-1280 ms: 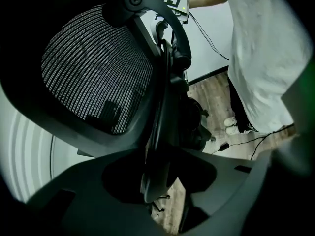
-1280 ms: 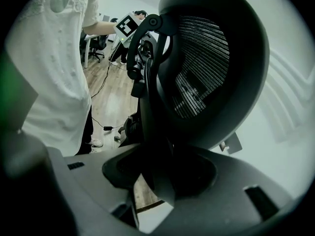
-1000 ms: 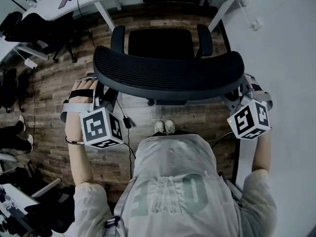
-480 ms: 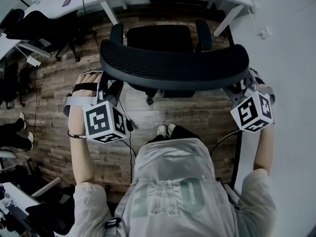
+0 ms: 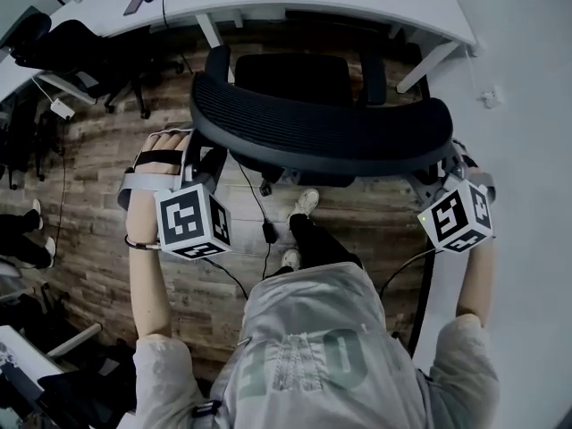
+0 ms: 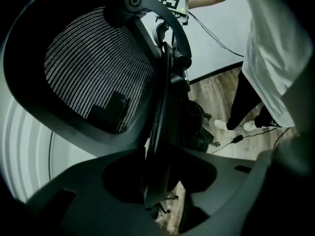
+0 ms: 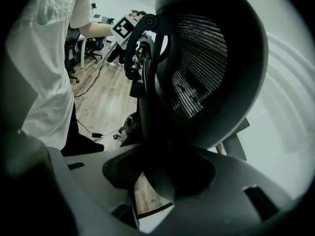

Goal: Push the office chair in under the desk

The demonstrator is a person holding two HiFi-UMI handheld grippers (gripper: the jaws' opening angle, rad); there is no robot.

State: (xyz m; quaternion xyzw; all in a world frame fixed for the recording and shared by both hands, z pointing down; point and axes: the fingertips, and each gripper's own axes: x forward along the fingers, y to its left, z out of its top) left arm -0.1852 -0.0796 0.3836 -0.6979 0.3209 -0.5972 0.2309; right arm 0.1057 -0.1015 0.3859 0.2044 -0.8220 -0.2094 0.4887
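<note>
The black office chair faces the white desk (image 5: pixel 375 0). Its seat (image 5: pixel 290 77) lies partly beneath the desktop, and its mesh backrest (image 5: pixel 322 130) spans the middle of the head view. My left gripper (image 5: pixel 202 163) is shut on the backrest's left rim, which runs up between the jaws as a dark edge (image 6: pixel 160 132) in the left gripper view, where the left gripper (image 6: pixel 157 181) clamps it. My right gripper (image 5: pixel 431 173) is shut on the right rim. In the right gripper view the right gripper (image 7: pixel 162 176) holds that rim (image 7: pixel 147 132) the same way.
Other black chairs (image 5: pixel 80 52) stand at the left by a second desk. A cable with an adapter (image 5: pixel 268 232) lies on the wood floor beside my feet (image 5: pixel 307 202). A white wall (image 5: pixel 527 105) runs close along the right. Slanted desk legs (image 5: pixel 424 65) flank the chair.
The chair has rolled forward toward the desk, its seat further beneath the desktop. Both grippers went with it, still holding the backrest. One foot has stepped forward.
</note>
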